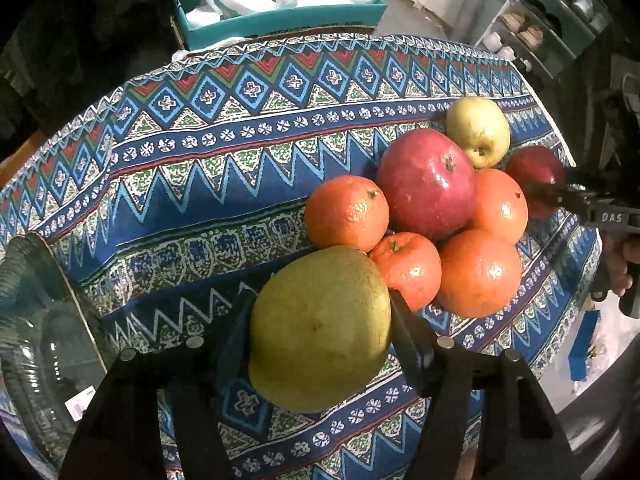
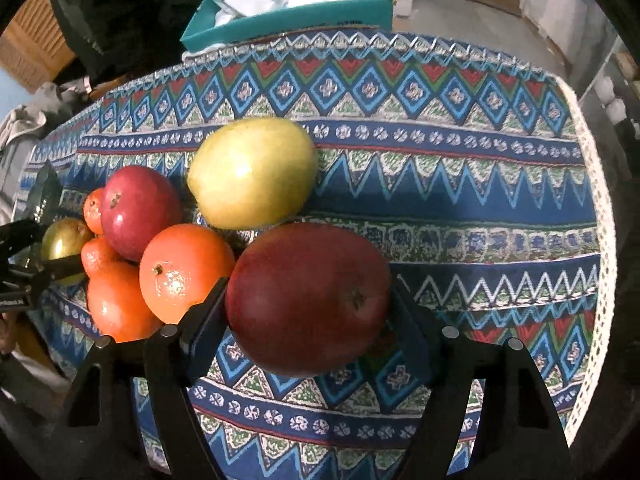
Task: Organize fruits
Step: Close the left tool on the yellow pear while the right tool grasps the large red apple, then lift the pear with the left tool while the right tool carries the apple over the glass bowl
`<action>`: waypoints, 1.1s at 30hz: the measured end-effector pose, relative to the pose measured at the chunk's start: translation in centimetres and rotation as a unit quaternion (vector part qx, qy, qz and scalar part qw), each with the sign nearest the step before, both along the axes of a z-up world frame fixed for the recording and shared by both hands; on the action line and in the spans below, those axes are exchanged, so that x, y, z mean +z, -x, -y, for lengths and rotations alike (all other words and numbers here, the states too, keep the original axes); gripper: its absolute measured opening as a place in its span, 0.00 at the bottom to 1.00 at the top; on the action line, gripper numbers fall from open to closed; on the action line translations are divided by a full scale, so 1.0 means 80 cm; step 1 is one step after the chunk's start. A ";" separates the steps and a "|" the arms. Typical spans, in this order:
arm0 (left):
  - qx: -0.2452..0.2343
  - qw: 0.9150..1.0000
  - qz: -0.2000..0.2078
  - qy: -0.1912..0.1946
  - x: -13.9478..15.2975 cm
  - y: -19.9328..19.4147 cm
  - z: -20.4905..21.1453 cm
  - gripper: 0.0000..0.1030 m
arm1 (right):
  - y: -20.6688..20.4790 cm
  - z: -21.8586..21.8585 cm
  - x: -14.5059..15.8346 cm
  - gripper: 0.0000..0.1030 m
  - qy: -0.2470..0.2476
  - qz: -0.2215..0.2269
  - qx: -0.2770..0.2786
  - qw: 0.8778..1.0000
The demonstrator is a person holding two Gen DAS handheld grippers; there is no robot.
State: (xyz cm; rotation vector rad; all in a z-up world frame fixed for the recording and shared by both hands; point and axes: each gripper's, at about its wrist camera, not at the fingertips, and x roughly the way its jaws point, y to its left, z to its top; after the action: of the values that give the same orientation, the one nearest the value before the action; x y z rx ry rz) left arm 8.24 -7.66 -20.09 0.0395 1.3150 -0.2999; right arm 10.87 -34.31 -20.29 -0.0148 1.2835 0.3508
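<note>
Two grippers squeeze fruit on the patterned cloth (image 1: 200, 184): the left gripper (image 1: 320, 332) grips a green pear (image 1: 320, 328), the right gripper (image 2: 308, 300) a dark red mango (image 2: 308, 300), beside the oranges (image 1: 348, 212).

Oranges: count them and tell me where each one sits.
4. In the left wrist view: one left of the big red apple, one right of it, a small one in front, and one front right. More could be hidden.

tablecloth (image 1: 224, 184) blue, zigzag/diamond bands with red, green, white; pear (image 1: 320, 328) yellow-green; oranges (image 1: 347, 212) orange; dark-red apple (image 2: 308, 300); box (image 1: 280, 20) teal
</note>
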 end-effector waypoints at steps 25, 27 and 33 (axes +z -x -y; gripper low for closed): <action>0.015 0.997 0.073 0.021 0.086 0.033 -0.013 0.64 | 0.036 -0.051 0.117 0.74 -0.033 0.094 0.011 0.995; 0.017 0.997 0.078 0.024 0.094 0.035 -0.015 0.64 | 0.038 -0.058 0.125 0.74 -0.039 0.101 0.015 0.994; 0.024 0.995 0.096 0.032 0.118 0.043 -0.023 0.64 | 0.039 -0.081 0.148 0.74 -0.055 0.120 0.031 0.991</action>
State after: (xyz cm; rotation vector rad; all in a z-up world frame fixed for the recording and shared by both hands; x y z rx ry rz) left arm 4.78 -5.86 -10.65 -0.0170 1.1124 -0.2899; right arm 7.79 -27.86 -8.44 -0.0026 1.0257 0.4590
